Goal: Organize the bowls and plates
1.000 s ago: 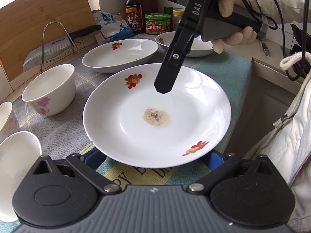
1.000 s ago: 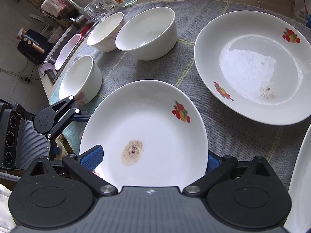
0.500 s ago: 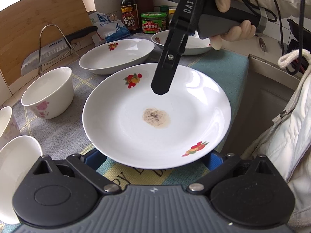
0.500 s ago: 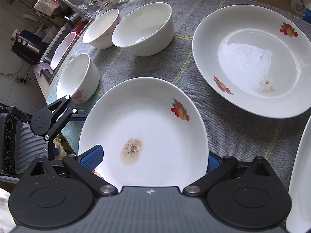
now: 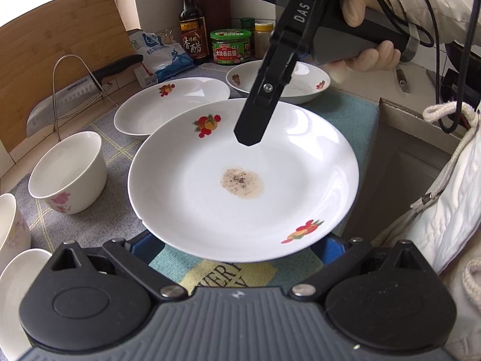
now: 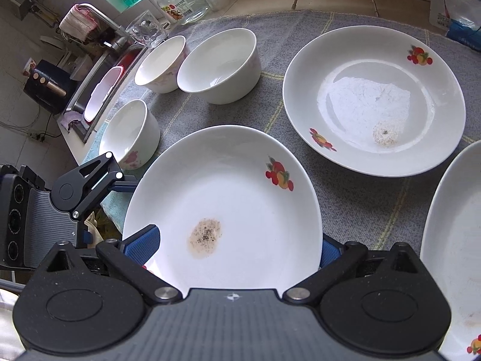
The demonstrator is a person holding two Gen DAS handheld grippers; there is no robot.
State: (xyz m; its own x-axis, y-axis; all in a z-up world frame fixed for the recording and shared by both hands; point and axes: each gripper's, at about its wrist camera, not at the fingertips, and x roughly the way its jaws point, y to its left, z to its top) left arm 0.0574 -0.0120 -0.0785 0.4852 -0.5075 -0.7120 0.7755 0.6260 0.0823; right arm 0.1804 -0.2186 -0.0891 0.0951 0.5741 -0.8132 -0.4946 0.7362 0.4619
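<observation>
A white plate with fruit prints and a brown stain (image 5: 243, 177) is held up above the grey mat; it also shows in the right wrist view (image 6: 228, 210). My left gripper (image 5: 237, 246) grips its near rim, blue pads at both sides. My right gripper (image 6: 237, 246) grips the opposite rim; one of its black fingers (image 5: 258, 114) lies over the plate. A second plate (image 6: 372, 99) and a third plate (image 5: 279, 81) lie on the mat. Three white bowls (image 6: 219, 66) (image 6: 160, 60) (image 6: 129, 134) stand to the left.
A knife on a wire rack (image 5: 75, 90), a cutting board (image 5: 60, 54), a sauce bottle (image 5: 192, 27), jars (image 5: 230, 46) and a bag (image 5: 162, 54) stand at the back. A sink (image 6: 102, 90) lies beyond the bowls. A box edge (image 5: 421, 150) is at right.
The held plate has risen a little and shifted slightly; both grippers keep their hold. Nothing else on the mat moved.
</observation>
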